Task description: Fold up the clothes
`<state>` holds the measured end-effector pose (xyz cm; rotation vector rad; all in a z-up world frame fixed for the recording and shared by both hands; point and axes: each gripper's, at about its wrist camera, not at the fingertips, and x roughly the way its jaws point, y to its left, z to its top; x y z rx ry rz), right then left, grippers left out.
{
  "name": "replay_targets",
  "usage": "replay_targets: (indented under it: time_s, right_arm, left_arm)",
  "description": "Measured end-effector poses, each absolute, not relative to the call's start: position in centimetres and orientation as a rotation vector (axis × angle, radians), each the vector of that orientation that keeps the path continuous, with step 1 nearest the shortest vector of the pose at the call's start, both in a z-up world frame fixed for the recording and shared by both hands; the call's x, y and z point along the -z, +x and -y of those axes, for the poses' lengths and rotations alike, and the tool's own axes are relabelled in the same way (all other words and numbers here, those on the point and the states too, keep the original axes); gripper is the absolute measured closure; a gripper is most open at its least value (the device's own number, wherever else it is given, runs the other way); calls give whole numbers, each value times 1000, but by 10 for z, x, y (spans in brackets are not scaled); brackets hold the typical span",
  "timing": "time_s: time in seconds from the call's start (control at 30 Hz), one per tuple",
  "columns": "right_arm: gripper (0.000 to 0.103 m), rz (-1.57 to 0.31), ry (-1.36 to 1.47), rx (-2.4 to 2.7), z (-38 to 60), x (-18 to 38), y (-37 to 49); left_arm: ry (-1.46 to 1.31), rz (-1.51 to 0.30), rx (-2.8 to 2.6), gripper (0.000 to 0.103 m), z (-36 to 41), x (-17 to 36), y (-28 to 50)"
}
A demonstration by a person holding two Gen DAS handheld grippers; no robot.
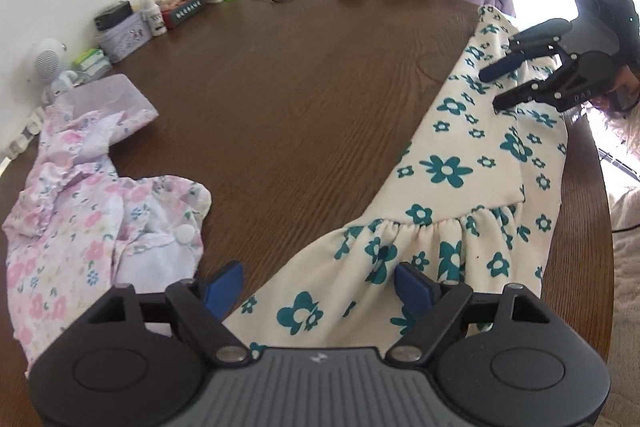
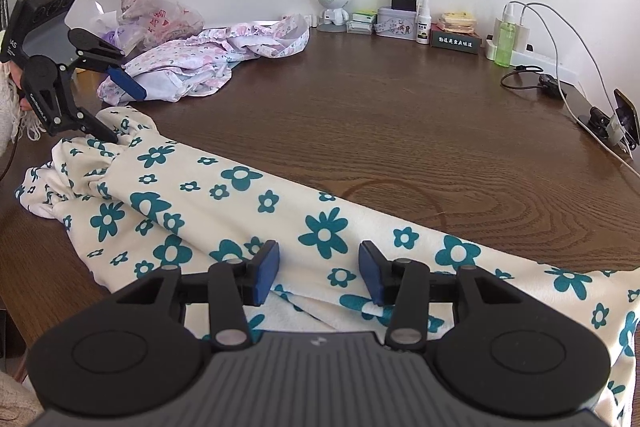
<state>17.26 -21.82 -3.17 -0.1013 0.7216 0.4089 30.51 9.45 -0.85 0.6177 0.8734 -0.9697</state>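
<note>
Left gripper (image 1: 320,281) hovering spread over gathered hem of flowered garment (image 1: 460,187); right gripper (image 2: 319,269) half-spread above far end, pinching nothing. Lying lengthwise along desk (image 1: 300,87) edge. Likely mid-fold; next needing fresh grips.

cloth on grained wood, matt plastic tools

the table (image 2: 400,131) is dark brown wood with a bold grain and a soft sheen; the cream dress (image 2: 248,203) across the lower frame is matt, smooth cloth with teal flowers, gathered at a seam; the pink floral garment (image 1: 80,211) at lower left is thin, crumpled cloth; the left gripper (image 1: 320,279) is matt black plastic with blue pads (image 1: 412,285) and small metal pins.
</note>
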Motion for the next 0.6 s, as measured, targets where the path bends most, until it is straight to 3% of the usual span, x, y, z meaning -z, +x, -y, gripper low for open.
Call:
replay_targets:
  time_s: [0.1, 0.17, 0.2, 0.3, 0.6]
  right_arm:
    - [58, -725, -102, -405, 217, 31, 172]
    - [58, -728, -103, -402, 217, 31, 172]
    - [58, -729, -103, -401, 216, 31, 172]
    - [58, -731, -103, -397, 216, 31, 172]
    - [58, -723, -113, -386, 216, 31, 172]
  left_arm:
    - [566, -943, 1028, 38, -99, 15, 316]
    - [521, -949, 1045, 65, -107, 12, 317]
    - [511, -953, 1041, 85, -111, 11, 316]
    - [474, -950, 1029, 90, -125, 11, 308]
    - [426, -932, 918, 88, -164, 10, 286]
